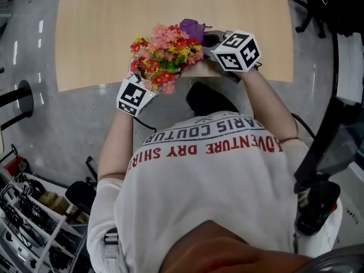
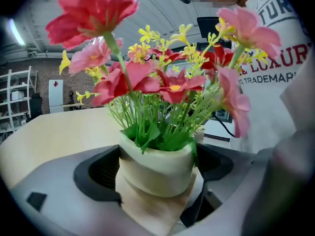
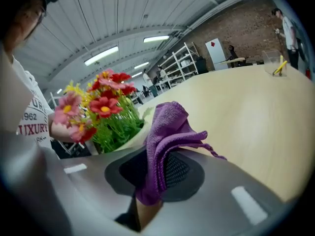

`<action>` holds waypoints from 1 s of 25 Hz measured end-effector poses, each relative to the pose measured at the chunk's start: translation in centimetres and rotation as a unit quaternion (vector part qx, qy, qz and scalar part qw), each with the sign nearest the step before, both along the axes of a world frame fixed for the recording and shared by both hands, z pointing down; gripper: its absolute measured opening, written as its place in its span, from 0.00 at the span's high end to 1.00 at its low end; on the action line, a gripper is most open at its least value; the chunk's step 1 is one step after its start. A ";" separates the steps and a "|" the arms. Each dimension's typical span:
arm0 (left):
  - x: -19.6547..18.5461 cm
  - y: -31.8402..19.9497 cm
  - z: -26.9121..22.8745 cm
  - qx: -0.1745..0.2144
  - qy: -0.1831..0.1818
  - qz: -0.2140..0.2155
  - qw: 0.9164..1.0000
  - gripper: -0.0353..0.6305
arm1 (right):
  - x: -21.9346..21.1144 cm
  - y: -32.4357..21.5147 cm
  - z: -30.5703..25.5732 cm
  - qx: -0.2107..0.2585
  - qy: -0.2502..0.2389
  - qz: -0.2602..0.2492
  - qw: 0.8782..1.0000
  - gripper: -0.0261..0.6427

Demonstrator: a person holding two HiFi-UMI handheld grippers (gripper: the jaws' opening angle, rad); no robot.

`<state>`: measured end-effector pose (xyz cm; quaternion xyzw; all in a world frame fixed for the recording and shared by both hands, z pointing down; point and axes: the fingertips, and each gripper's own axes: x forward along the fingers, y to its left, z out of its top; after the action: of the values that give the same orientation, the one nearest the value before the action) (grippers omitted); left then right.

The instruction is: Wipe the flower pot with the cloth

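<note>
A cream flower pot (image 2: 156, 167) full of red, pink and yellow artificial flowers (image 1: 164, 54) sits between the jaws of my left gripper (image 2: 155, 173), which is shut on it just above the table's near edge. My right gripper (image 3: 153, 173) is shut on a purple cloth (image 3: 166, 142); the cloth (image 1: 193, 29) stands up right beside the flowers (image 3: 101, 113), at their far right side. In the head view the pot itself is hidden under the blooms. Both marker cubes, left (image 1: 134, 95) and right (image 1: 239, 51), flank the bouquet.
The light wooden table (image 1: 170, 16) stretches away from me. A clear cup with a yellow item (image 3: 274, 63) stands far off on it. Black chair bases (image 1: 318, 4) are at the right, and a cluttered rack (image 1: 28, 220) is on the floor at my left.
</note>
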<state>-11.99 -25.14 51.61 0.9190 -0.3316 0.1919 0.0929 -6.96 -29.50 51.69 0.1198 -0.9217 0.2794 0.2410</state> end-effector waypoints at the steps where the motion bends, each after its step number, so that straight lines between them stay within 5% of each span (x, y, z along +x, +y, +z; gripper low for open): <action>1: 0.0 0.0 0.0 -0.001 -0.001 0.000 1.000 0.21 | 0.0 0.0 0.7 0.003 0.026 0.000 1.000 0.90; 6: 0.1 0.1 -0.3 0.001 -0.003 0.002 1.000 0.21 | 0.1 -0.1 2.1 0.002 0.084 0.001 0.996 0.90; 12: 0.3 0.1 -0.5 0.019 -0.020 -0.025 0.999 0.21 | 1.9 -0.9 0.6 0.012 0.028 0.069 0.997 0.90; 17: -1.8 3.1 -3.0 0.013 0.025 -0.088 0.996 0.21 | 6.6 1.8 -4.7 0.085 -0.003 0.144 0.986 0.90; 21: -3.5 10.1 -5.7 -0.026 0.084 -0.130 0.988 0.21 | 9.2 9.9 -9.4 0.114 -0.029 0.140 0.983 0.90; 23: -3.3 14.0 -8.0 -0.045 0.101 -0.142 0.984 0.39 | 9.4 14.9 -11.4 0.116 -0.048 0.124 0.984 0.90; 25: -2.6 17.3 -10.8 -0.057 0.125 -0.151 0.979 0.70 | 8.9 19.5 -13.4 0.113 -0.068 0.107 0.985 0.90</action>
<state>-14.57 -7.84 40.79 0.8684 -0.4404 0.0783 0.2140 1.97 -9.95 38.25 0.2251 -0.9435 0.2049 0.1308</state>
